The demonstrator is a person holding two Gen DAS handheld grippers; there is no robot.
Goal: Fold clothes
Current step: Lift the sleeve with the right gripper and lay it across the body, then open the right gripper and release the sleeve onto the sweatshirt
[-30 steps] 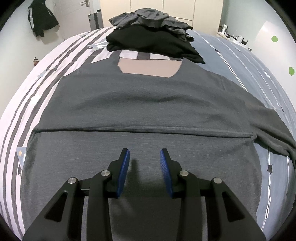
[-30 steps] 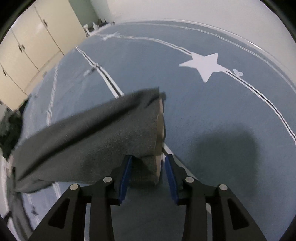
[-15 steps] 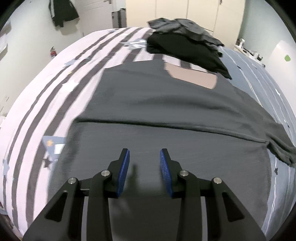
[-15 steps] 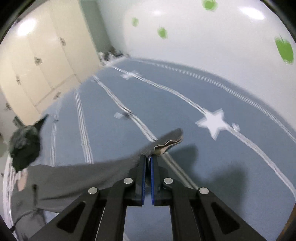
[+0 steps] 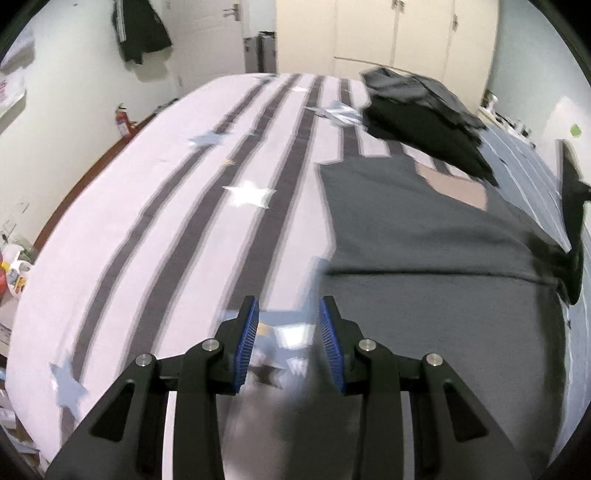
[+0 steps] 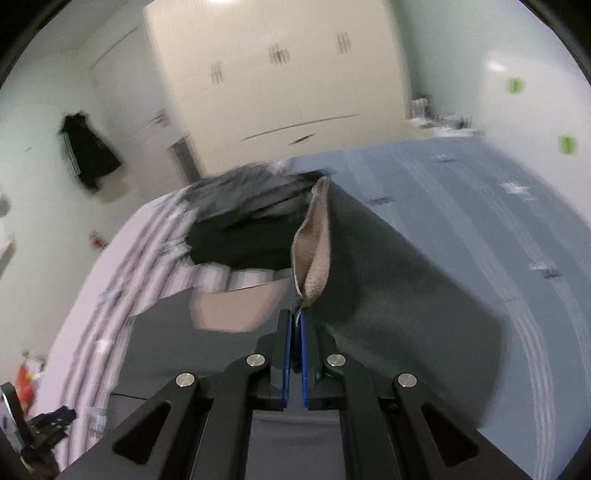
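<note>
A grey sweater point(image 5: 424, 240) lies flat on the bed, its beige inner neck showing. My left gripper point(image 5: 289, 301) hangs open and empty over the striped sheet point(image 5: 166, 221), just off the sweater's left edge. At the far right of the left wrist view, one sleeve point(image 5: 574, 240) is lifted off the bed. In the right wrist view my right gripper point(image 6: 295, 317) is shut on that sleeve's cuff point(image 6: 314, 251), whose beige lining gapes open above the jaws. The sleeve point(image 6: 399, 295) drapes down to the right, above the sweater's body point(image 6: 166, 350).
A pile of dark clothes point(image 5: 417, 110) sits at the far end of the bed beyond the sweater's neck. The bed's left edge point(image 5: 74, 192) drops to a floor with a fire extinguisher point(image 5: 122, 120). Cream wardrobes point(image 6: 288, 85) and a hanging black jacket point(image 5: 142, 29) line the walls.
The left gripper slid left from over the sweater's hem to its left edge. The right gripper shut on the sleeve cuff, lifted it and swung round toward the sweater's body.
</note>
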